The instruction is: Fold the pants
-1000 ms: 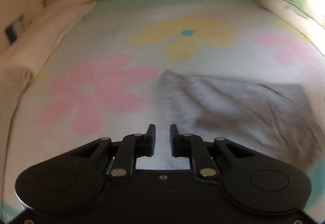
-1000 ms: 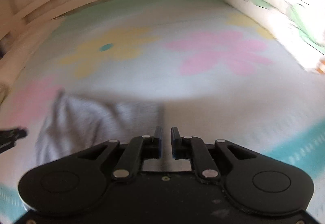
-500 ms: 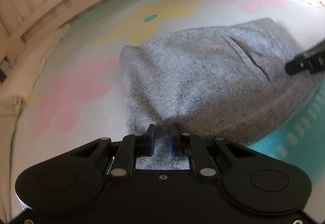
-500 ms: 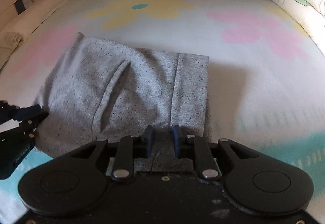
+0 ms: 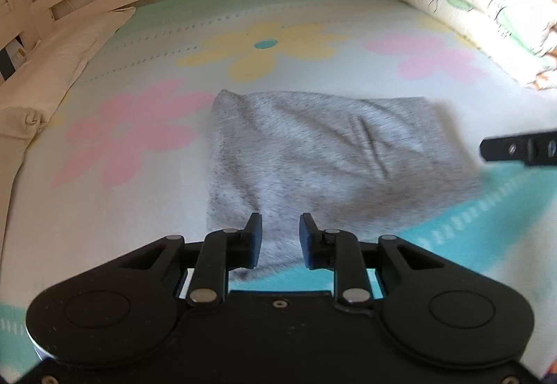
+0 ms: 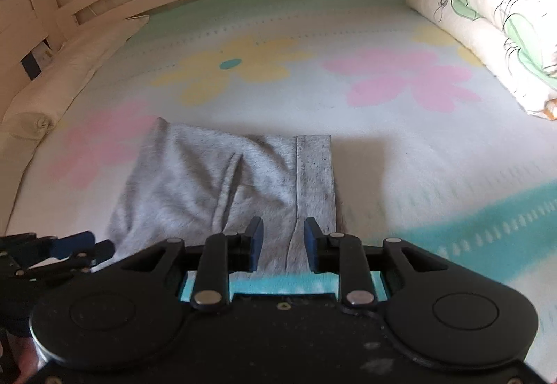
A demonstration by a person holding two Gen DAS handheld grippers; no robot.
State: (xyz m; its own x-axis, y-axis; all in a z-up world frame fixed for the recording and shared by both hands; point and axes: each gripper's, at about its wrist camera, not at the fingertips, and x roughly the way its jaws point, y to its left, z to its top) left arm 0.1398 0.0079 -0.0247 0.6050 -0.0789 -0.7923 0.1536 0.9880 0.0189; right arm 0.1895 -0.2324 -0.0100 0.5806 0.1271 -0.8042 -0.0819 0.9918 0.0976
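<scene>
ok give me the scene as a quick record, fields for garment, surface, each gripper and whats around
garment: grey pants, folded into a compact bundle, lying flat
surface: flower-print bed cover
left gripper: jaws opening, near edge of pants between the fingers, not pinched
right gripper: jaws opening, over the pants' near edge, no grip
surroundings: rolled printed bedding at right, cream pillow at left

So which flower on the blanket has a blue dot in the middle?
The yellow flower, printed beyond the folded grey pants. It alone has a teal-blue centre; the pink flowers on either side of it show no dot.
</scene>
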